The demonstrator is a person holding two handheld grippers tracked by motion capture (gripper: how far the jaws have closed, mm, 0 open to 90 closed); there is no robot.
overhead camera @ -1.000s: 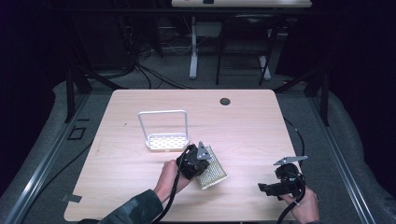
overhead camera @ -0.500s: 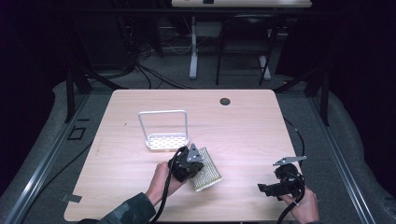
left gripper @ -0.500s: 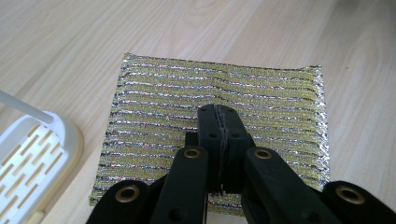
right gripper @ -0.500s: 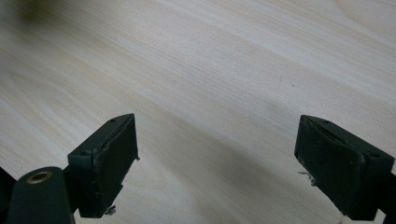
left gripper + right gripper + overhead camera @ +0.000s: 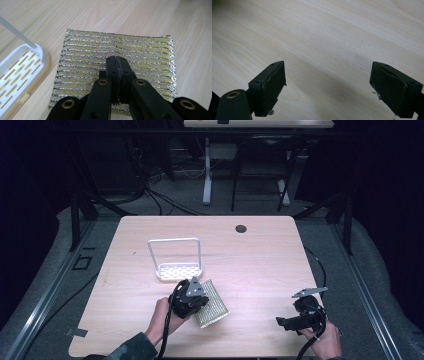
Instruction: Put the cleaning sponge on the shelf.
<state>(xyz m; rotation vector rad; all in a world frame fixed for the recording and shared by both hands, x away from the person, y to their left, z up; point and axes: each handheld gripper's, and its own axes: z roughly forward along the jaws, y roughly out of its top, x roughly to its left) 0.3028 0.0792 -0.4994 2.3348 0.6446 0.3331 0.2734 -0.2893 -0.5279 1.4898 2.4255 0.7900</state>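
Observation:
A gold and silver mesh scouring pad [image 5: 215, 309] lies near the front of the wooden table [image 5: 260, 265], just right of the person's left hand. My left gripper [image 5: 199, 301] is over it. In the left gripper view the two black jaws are pressed together on the middle of the pad [image 5: 145, 50], so the left gripper [image 5: 117, 61] is shut on its mesh. A white slotted rack [image 5: 167, 275] with a tall wire handle stands just behind; its base [image 5: 22, 75] sits close to the pad's edge. My right gripper [image 5: 281, 322] rests at the front right, and its jaws [image 5: 328, 87] stand wide open over bare wood.
A dark round cable hole [image 5: 241, 228] sits near the table's far edge. Cables trail from both grippers off the front edge. Dark floor, rails and desk legs surround the table.
My left gripper has slid to the left along the table's front, and the scouring pad has come along with it, closer to the rack. The right gripper has stayed put.

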